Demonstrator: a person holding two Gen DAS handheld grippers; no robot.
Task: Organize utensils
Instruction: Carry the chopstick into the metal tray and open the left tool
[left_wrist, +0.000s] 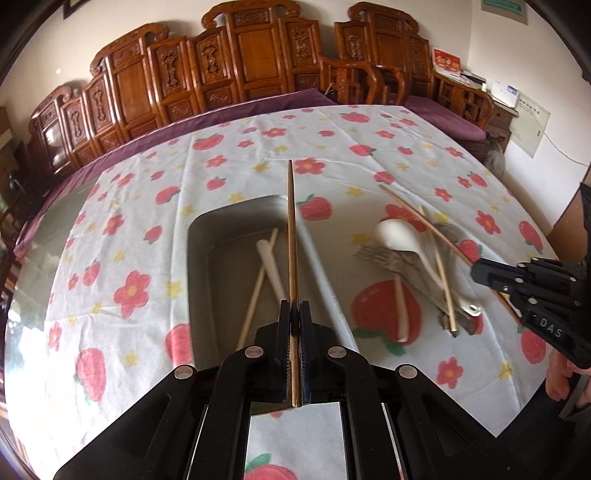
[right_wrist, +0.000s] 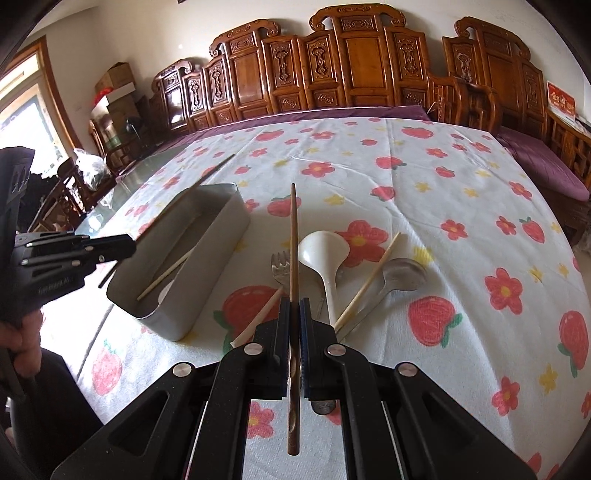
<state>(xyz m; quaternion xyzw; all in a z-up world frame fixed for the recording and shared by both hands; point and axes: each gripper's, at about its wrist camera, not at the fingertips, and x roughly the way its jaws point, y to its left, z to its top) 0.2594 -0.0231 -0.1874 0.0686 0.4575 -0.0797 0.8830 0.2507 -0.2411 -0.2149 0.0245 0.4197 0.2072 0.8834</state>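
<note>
So this one's maybe a third of the way through, judging by what's where. The grey rectangular metal tray (left_wrist: 199, 258) sits on the tabletop, which is covered by a white cloth printed with red strawberries and flowers (left_wrist: 258, 147), and it already has a pale wooden chopstick (left_wrist: 258, 280) and a white plastic spoon (left_wrist: 271, 269) lying in it. Everything else is still in a loose heap just beside the tray: a white ceramic soup spoon (right_wrist: 325, 254), a silver metal fork (right_wrist: 280, 264), a silver metal spoon (right_wrist: 402, 275) and two more pale bamboo chopsticks (right_wrist: 373, 277), all overlapping each other (the fork pile looks like more than one fork from the left view, can't count them through the blur).

Both hands are busy right now. The left gripper (left_wrist: 295, 314) has its jaws closed tight on a dark brown wooden chopstick (left_wrist: 291, 236), held out above the tray, pointing away from the camera. The right gripper (right_wrist: 294, 310) has its jaws clamped on the matching dark brown chopstick (right_wrist: 293, 243), which is up over the heap, not over the tray yet.

The dark sticks are thin, straight and tapered, and both run through the jaws with the butt ends poking out behind. I'd guess both drop into the tray next, then it's the heap.
</note>
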